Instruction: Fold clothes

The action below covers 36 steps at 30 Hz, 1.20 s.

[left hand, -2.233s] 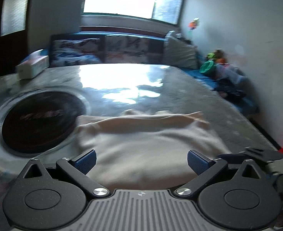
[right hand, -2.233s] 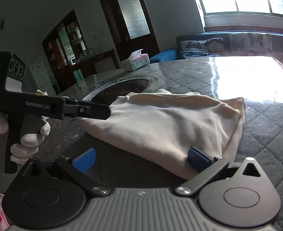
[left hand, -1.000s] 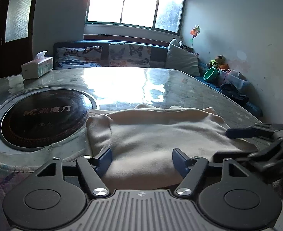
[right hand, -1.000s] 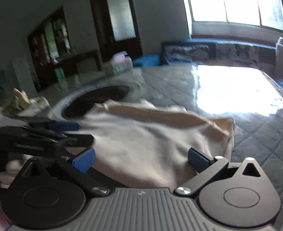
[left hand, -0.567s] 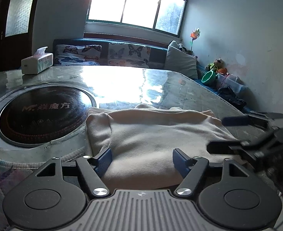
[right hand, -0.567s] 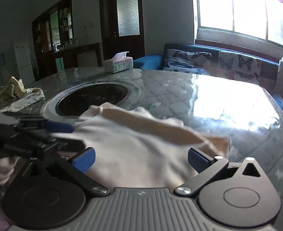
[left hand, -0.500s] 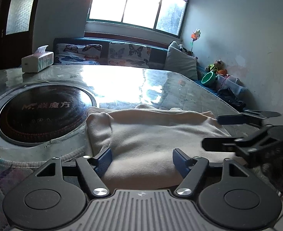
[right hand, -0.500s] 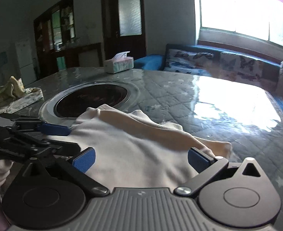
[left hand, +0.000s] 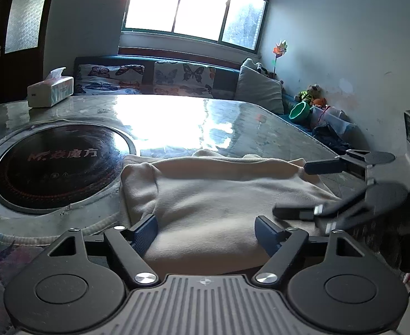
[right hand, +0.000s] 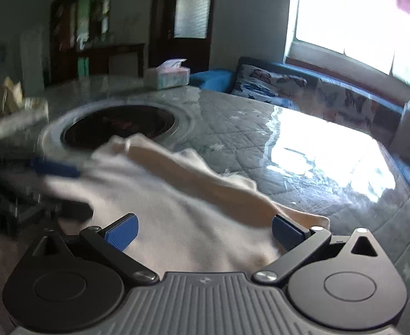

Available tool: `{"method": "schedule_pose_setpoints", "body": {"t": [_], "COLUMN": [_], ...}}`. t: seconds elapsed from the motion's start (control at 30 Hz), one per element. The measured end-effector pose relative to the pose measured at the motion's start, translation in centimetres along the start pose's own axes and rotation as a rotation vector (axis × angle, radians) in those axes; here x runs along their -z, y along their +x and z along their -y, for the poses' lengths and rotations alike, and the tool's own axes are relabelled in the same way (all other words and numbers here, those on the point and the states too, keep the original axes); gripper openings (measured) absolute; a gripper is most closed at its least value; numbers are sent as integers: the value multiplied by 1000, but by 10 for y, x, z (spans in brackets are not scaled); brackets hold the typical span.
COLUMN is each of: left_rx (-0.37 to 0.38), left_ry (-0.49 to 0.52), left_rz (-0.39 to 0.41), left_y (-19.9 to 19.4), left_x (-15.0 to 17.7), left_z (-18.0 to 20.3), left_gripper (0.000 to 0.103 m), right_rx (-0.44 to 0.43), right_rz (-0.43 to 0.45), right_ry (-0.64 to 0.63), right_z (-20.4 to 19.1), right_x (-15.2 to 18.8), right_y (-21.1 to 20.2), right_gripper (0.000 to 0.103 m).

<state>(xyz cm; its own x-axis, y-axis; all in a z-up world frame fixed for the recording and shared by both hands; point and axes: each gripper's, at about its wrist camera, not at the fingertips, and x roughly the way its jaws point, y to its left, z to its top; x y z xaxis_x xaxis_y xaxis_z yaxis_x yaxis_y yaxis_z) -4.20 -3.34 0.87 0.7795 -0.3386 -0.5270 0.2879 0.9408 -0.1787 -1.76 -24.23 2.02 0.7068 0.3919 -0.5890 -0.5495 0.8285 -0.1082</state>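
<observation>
Right gripper (left hand: 297, 188) swung nearer; garment (left hand: 219, 195) lies crosswise.

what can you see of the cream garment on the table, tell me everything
The cream garment looks like soft fleece, folded into a thick, rumpled bundle lying flat on the quilted table, its left edge beside the round black cooktop. A rolled fold runs along its far edge. The left hand-held gripper and right hand-held gripper are open at its near edge.
</observation>
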Motion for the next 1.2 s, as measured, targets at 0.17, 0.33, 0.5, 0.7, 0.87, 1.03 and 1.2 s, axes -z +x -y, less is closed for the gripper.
{"method": "schedule_pose_setpoints", "body": {"t": [0.17, 0.33, 0.5, 0.7, 0.87, 1.03, 1.2], "left_rx": [-19, -55, -89, -105, -118, -128, -132], "left_ry": [10, -20, -59, -85, -82, -87, -94], "left_rz": [14, 20, -34, -51, -54, -41, -35], "left_y": [-7, -13, -7, -10, -17, -24, -30], "left_x": [-3, -4, 0, 0, -1, -2, -3], "left_z": [3, -2, -11, -17, -20, -26, -33], "left_gripper": [80, 80, 80, 89, 96, 99, 100], "right_rx": [32, 16, 12, -15, -95, -119, -137], "right_rz": [28, 31, 38, 52, 5, -10, -25], "right_ry": [-68, -82, -75, -94, -56, -85, -124], "right_z": [-16, -25, -30, -36, -44, -58, -74], "right_x": [8, 8, 6, -6, -13, -18, -23], "right_y": [-2, -5, -8, -23, -25, -27, -25], "right_gripper": [103, 103, 103, 103, 103, 103, 103]}}
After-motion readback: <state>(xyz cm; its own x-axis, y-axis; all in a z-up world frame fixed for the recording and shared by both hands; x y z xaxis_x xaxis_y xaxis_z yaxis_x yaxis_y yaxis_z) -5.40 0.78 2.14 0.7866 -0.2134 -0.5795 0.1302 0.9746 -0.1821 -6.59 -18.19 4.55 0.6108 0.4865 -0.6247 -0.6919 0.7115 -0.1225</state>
